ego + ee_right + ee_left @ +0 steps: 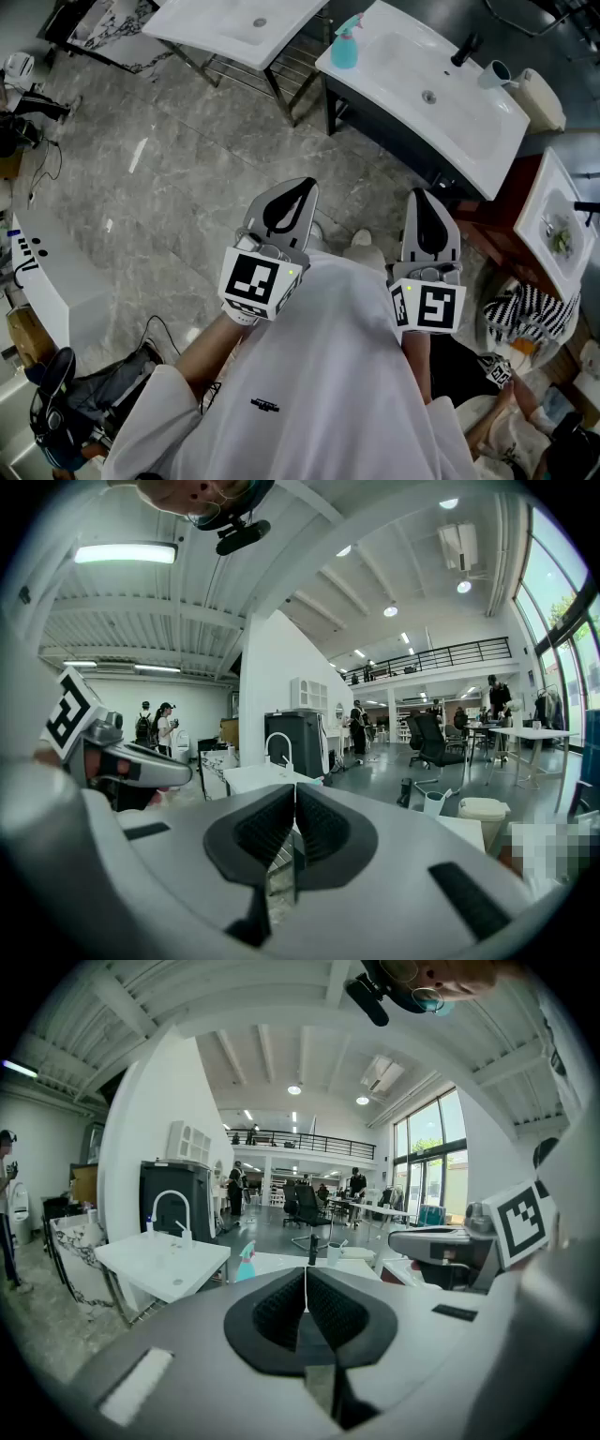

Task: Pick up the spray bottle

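The teal spray bottle (344, 45) stands upright on the left corner of a white sink counter (469, 122), far ahead of both grippers. In the left gripper view the spray bottle (246, 1262) shows small, just left of the jaw tips. My left gripper (305, 185) is held out in front of my body over the marble floor, jaws pressed together with nothing between them. My right gripper (419, 195) hovers beside it, also shut and empty. Each gripper view shows its own gripper, left (306, 1283) and right (295, 803), with the dark pads meeting in a thin line.
On the sink counter stand a black faucet (466, 49) and a white cup (494, 73). A second white basin (234, 23) stands at the back left, a third sink (562, 225) at the right. Cables and equipment (37, 150) lie at the left.
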`<state>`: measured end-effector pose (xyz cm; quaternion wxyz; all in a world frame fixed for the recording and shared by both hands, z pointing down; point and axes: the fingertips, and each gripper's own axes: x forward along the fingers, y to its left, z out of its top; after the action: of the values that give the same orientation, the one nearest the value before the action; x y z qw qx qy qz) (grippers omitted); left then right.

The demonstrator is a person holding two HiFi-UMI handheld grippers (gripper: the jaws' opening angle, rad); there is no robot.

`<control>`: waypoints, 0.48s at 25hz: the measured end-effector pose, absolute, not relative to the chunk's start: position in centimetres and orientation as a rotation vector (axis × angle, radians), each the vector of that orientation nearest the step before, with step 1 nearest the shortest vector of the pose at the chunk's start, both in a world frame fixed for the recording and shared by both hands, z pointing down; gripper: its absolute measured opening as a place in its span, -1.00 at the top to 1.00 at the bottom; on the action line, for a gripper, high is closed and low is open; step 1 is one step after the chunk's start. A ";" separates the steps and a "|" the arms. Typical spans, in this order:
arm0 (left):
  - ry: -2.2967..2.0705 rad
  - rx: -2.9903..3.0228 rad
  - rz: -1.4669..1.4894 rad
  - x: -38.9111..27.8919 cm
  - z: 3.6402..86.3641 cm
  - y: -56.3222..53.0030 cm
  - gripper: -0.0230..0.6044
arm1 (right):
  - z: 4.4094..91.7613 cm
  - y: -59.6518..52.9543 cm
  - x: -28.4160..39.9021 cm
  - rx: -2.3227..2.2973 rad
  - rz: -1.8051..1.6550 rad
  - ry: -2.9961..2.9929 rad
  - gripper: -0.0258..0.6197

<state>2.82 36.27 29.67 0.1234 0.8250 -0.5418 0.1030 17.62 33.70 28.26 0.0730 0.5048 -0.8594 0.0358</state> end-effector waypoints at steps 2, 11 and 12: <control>-1.563 2.411 0.288 3.1 29.6 36.3 0.90 | 28.2 34.0 17.8 1.526 0.104 -2.572 0.90; -1.554 2.410 0.272 1.4 29.9 36.6 0.90 | 28.7 34.4 16.8 1.574 0.126 -2.549 0.90; -1.562 2.407 0.273 0.7 29.9 36.7 0.90 | 28.8 34.4 16.3 1.572 0.126 -2.550 0.90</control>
<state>0.72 36.71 29.92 0.1294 0.8280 -0.5374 0.0938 16.33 34.45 28.83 0.0718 0.5230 -0.8483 0.0420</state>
